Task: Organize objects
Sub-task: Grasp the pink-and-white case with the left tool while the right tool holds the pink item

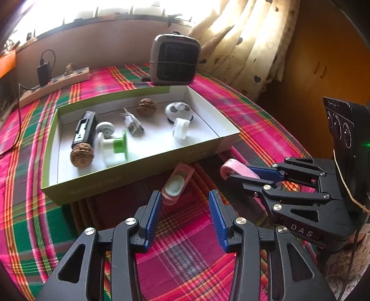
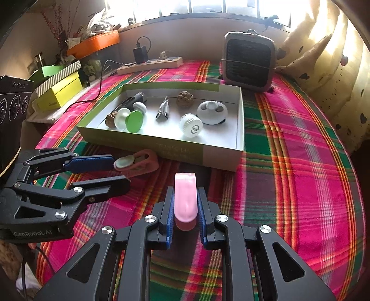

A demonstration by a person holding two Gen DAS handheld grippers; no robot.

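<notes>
Blown-out window [image 2: 208, 9] backlight, fisheye-warped edges

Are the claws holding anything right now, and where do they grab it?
The right claw pinches a pink lid by its two long sides. The left claw is open and holds nothing.

The black body of the right claw [image 1: 239, 177] carries the white letters "DAS"; the black body of the left claw [image 2: 120, 172] reads "GenRobot.AI"; faint lettering on the green cardboard box [image 2: 180, 150] front wall is too blurred to read
</notes>
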